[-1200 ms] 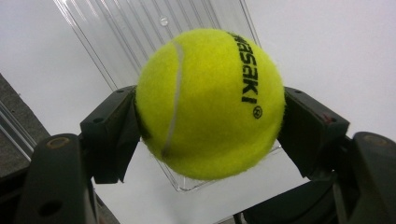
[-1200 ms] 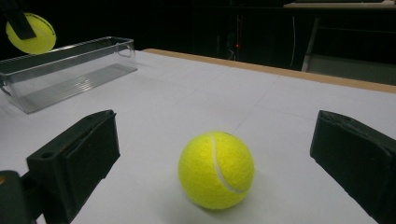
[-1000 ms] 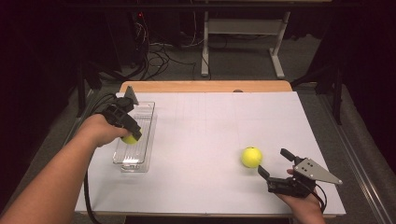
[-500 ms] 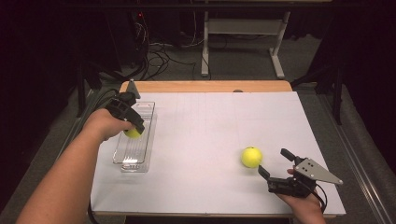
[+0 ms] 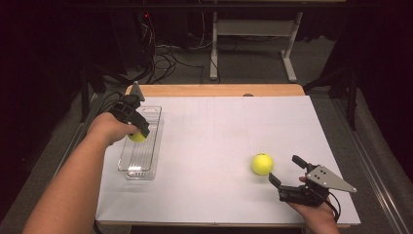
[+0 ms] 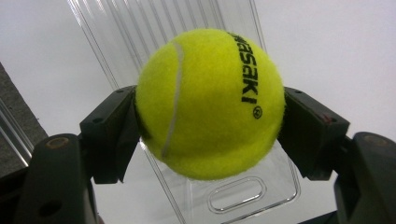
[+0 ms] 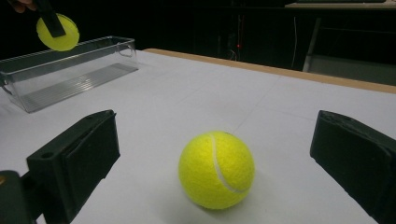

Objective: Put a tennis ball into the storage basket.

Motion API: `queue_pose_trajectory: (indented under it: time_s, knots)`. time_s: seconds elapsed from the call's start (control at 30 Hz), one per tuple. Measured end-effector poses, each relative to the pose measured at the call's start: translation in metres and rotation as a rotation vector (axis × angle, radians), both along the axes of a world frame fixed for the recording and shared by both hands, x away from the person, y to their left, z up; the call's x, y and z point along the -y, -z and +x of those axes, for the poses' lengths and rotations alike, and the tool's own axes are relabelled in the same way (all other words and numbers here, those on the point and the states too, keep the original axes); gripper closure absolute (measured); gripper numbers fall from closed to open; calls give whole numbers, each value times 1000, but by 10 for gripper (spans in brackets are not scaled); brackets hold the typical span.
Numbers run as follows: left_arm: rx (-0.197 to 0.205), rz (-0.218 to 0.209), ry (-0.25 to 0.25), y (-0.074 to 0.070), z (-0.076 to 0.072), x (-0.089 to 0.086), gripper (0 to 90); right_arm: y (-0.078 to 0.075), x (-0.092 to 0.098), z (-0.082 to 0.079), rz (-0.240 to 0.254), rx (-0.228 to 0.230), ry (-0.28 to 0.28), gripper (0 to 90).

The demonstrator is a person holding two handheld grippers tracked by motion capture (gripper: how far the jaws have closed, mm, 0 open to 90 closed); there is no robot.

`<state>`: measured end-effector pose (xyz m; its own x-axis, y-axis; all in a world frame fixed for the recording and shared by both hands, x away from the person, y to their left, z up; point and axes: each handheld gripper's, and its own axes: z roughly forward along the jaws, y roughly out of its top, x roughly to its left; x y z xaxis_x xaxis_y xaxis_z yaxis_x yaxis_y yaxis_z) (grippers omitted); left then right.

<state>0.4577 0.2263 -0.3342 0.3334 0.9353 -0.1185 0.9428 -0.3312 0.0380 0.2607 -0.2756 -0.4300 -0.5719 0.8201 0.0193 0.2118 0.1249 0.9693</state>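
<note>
L gripper [image 6: 210,140] fingers clamped on a tennis ball [image 6: 210,102], now lifted clear above the clear bin [image 5: 141,146] at 9 o'clock, so prob. a take-out, while R gripper [image 7: 215,158] fingers stay apart w/ 2nd ball [image 7: 217,169] between them on table [image 5: 219,126] at 4 o'clock.

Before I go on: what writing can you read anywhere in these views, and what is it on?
"asaki" followed by an ® mark, in black letters running down the tennis ball held in the left gripper; the start of the word curves out of sight.
No readable print on the other tennis ball, the clear tray, or the table.
</note>
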Motion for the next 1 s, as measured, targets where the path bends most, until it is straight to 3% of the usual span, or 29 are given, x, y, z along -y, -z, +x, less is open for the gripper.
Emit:
queue_pose_trajectory:
  time_s: [0.6,1.0]
  knots:
    - [-7,26,14,20,7,14,268,1,1,0,3,0,2,17]
    - [-22,26,-7,36,9,8,266,1,1,1,2,-4,3,17]
